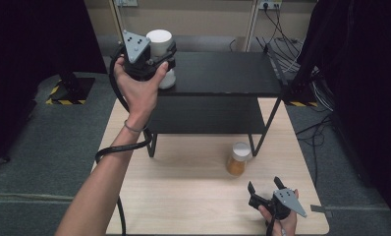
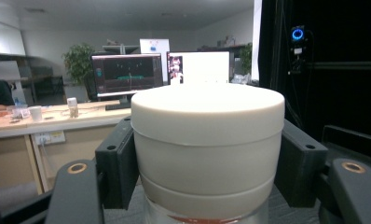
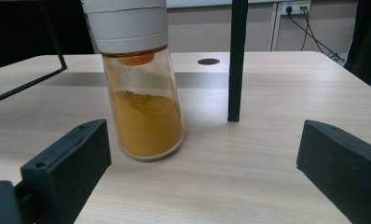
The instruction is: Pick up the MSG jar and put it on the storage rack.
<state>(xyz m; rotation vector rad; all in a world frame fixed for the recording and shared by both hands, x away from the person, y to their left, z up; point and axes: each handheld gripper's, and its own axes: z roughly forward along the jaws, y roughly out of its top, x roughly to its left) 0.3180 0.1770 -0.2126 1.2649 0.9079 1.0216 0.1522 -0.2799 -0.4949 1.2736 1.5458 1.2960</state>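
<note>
From the high view, the left gripper (image 1: 165, 55) is raised over the near-left corner of the black two-tier shelf (image 1: 223, 73), its jaws clamped on the white cap of a jar (image 1: 160, 44). Gripping at the cap keeps the jar upright and leaves its base free to settle on the shelf top. Whether the base already touches the shelf I cannot tell — the hand (image 1: 139, 91) and gripper body cover that spot. Near the front right of the table (image 1: 183, 196), the right gripper (image 1: 264, 185) rests low in its hand with its jaws spread and nothing between them, pointing toward a second jar of orange powder (image 1: 238, 158) that stands beside the shelf's right leg.

In the left gripper view, the black pads (image 2: 120, 163) press both sides of the white-capped jar (image 2: 207, 140). Just a sliver of glass with something reddish inside shows at the bottom edge, so the contents are probably a red spice, though too little is visible to be sure.

In the right gripper view, the open jaws frame the orange-powder jar (image 3: 144, 107), well apart from either pad — it stands on the wood next to the shelf leg (image 3: 237, 60), its cap cut off at the top.
</note>
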